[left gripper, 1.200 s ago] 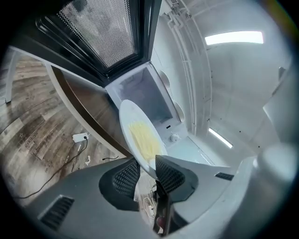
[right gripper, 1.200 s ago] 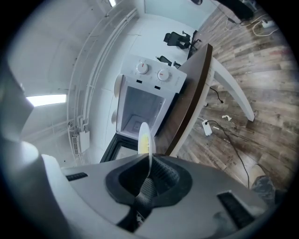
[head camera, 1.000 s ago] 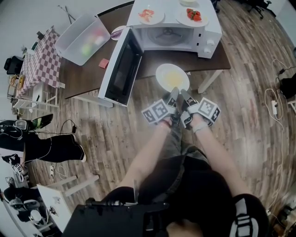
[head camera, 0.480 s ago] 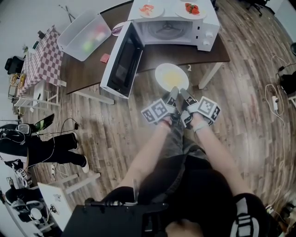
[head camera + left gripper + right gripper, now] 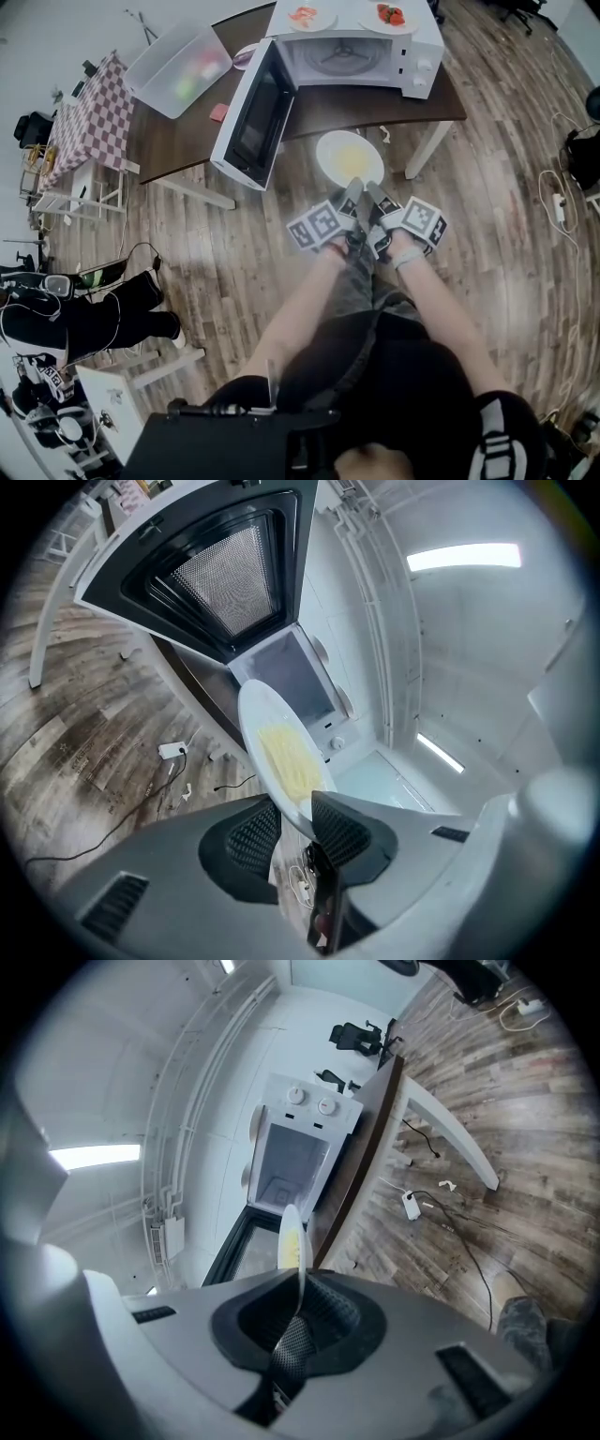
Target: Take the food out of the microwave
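Left gripper [image 5: 351, 195]: jaws part-way closed and clamped on the near rim of the plate [image 5: 349, 157]; in the left gripper view the rim sits pinched between the two ribbed pads [image 5: 330, 829] of this gripper [image 5: 295, 819].
Right gripper [image 5: 376, 197]: jaws nearly together, gripping the same plate edge-on [image 5: 292, 1234]; in the right gripper view the thin rim runs down between the pads of the gripper [image 5: 300, 1299].
Grippers together: side by side, almost touching, at 6 o'clock of the plate in the head view.
Plate: white, round, held in the air over the wooden floor [image 5: 506, 187], outside the oven and just off the table edge.
Yellow food [image 5: 351, 159]: a pale yellow heap in the plate's middle, also seen in the left gripper view [image 5: 287, 761].
Microwave [image 5: 412, 58]: white, on the dark table [image 5: 375, 105], at 12 o'clock of the plate; the cavity with its turntable is bare.
Microwave door [image 5: 251, 117]: swung wide open, at 10 o'clock of the plate.
On top of the microwave: two small plates [image 5: 311, 17], [image 5: 386, 16] with red food.
Clear bin [image 5: 178, 67]: on the table at 10 o'clock of the door.
Pink item [image 5: 218, 112]: on the table between bin and door; too small to identify.
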Available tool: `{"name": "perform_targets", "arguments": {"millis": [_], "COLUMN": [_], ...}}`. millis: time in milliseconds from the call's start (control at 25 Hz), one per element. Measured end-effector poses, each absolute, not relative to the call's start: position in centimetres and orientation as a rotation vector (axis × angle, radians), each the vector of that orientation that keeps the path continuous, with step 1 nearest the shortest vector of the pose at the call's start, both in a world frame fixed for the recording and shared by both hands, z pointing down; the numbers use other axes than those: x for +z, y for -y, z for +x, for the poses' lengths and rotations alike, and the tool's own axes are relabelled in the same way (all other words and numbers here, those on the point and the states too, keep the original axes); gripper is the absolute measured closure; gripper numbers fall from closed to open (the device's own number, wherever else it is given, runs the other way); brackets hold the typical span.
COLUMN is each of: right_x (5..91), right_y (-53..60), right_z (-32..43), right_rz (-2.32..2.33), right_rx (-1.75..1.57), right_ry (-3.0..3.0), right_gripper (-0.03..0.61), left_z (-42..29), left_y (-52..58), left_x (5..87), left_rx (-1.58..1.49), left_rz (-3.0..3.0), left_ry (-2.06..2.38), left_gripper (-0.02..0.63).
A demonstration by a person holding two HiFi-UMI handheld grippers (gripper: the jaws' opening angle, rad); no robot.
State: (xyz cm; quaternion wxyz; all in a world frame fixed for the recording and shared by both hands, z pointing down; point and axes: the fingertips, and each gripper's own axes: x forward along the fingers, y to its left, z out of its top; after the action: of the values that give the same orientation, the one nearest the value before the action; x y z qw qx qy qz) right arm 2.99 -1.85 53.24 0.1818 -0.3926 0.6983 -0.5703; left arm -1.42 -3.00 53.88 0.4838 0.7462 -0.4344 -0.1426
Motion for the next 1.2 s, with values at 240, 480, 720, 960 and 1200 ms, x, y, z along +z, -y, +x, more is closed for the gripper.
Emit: {"name": "perform_targets", "arguments": {"millis": [240, 480, 720, 960, 1200], "right_x": [52.7, 52.5, 52.9, 52.7, 52.7], "right_y": [0.8, -0.7, -2.0, -2.2, -1.9], "right_z": [3.0, 2.9, 2.3, 2.1, 2.2], "right_rz": [-1.107, -1.099, -1.071, -1.067, -1.053], "right_rx": [-1.593, -1.608, -1.642, -1.641, -1.65], "right_ry": [-1.983, -1.965, -1.95, -1.952, -1.939], "right_gripper": [0.558, 0.558, 0.558, 0.558, 0.558], "left_z": [-1.4, -1.5, -2.1, -2.4, -2.2], "left_y": [2.0, 0.5, -0.9, -1.0, -0.8], "left_x": [53.3, 52.9, 53.4, 53.2, 53.1], "left_rx": [-0.35, -0.354, -0.353, -0.349, -0.352], "left_rz": [1.833, 1.826, 1.804, 1.804, 1.801], "left_ry": [1.05, 1.059, 1.073, 1.075, 1.075], "left_gripper": [0.511, 0.512, 0.512, 0.515, 0.515]}}
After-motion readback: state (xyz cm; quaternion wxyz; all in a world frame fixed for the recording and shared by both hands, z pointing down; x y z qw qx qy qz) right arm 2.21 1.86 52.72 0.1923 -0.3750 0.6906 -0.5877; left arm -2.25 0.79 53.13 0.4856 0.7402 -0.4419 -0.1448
